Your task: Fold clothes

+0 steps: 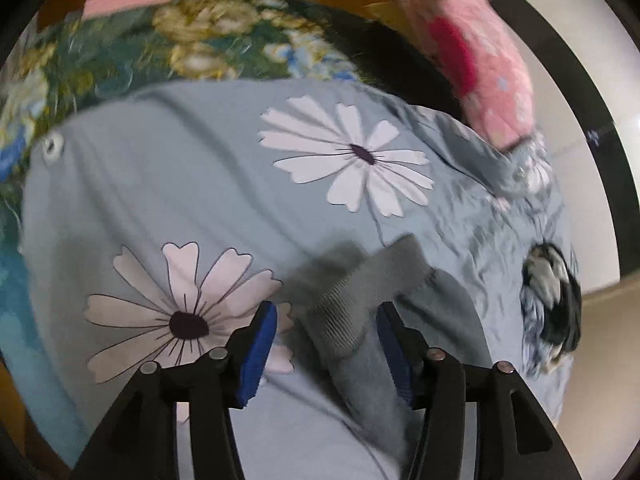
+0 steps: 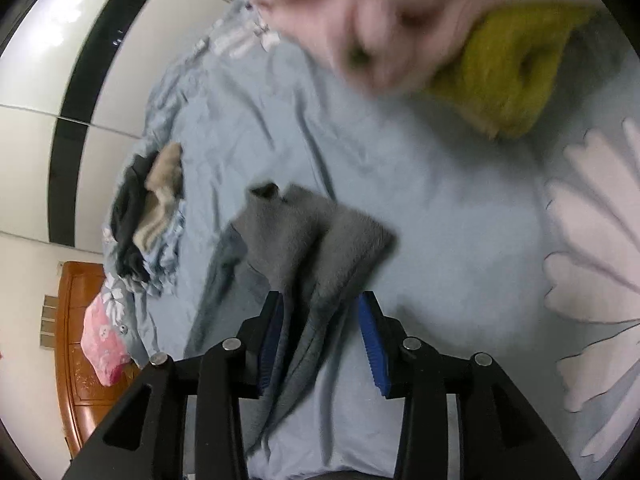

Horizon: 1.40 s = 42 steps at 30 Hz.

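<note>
Left wrist view: one grey garment (image 1: 352, 300) is seen lying on the blue sheet (image 1: 168, 184), its ribbed end between the spread pads of the left gripper (image 1: 326, 344), which grips nothing. Two white daisies are counted. Right wrist view: the right gripper (image 2: 320, 340), jaws wide, straddles the same garment (image 2: 312, 240). One yellow cloth (image 2: 516, 76) and one dark pile (image 2: 144, 220) are noted.

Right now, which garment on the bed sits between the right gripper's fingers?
The grey knit piece, draped between the right gripper fingers. The yellow-green one lies far off; the dark-and-beige pile sits at the bed's edge.
</note>
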{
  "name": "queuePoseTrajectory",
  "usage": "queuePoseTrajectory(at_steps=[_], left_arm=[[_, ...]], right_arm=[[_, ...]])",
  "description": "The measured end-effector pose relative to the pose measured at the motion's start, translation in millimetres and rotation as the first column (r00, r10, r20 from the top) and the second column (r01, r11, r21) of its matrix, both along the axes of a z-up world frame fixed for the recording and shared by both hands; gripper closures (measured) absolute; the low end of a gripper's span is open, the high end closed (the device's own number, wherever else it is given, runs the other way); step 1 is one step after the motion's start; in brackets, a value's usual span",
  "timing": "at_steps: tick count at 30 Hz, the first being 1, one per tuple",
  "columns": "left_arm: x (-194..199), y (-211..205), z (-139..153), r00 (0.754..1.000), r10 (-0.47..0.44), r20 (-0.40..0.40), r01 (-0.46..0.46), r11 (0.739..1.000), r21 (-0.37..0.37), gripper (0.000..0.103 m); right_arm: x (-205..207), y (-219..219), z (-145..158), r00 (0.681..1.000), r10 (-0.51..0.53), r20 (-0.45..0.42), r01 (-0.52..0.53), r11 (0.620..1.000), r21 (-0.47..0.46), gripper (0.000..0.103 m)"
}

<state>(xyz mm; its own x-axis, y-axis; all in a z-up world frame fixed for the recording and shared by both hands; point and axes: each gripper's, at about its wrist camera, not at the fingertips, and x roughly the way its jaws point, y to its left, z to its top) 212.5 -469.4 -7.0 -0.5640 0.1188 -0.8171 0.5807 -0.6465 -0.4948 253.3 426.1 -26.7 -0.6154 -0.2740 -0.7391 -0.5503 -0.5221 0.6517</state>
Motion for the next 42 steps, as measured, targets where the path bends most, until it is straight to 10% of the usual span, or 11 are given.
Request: queuePoseTrajectory(at_steps=[19, 24, 42], left_arm=[[-4.2, 189.1, 20.5, 0.955, -0.293, -0.036, 0.295, 0.952, 0.079, 0.039], [-6.4, 203.4, 36.4, 0.945, -0.321, -0.058, 0.324, 0.944, 0.059, 0.039], [-0.7, 205.8, 29.6, 0.947, -0.318, -0.041, 0.321, 0.944, 0.076, 0.038]], right_arm=[[-50.2, -1.2, -29.0, 0.998, -0.011, -0.069, 0.003, 0.993, -0.119, 0.069], [-51.6, -6.2, -13.0, 0.994, -0.006, -0.112, -0.005, 0.995, -0.098, 0.097], [-15.6, 19.1, -16.2, 0.997, -0.024, -0.070, 0.023, 0.999, -0.023, 0.094]])
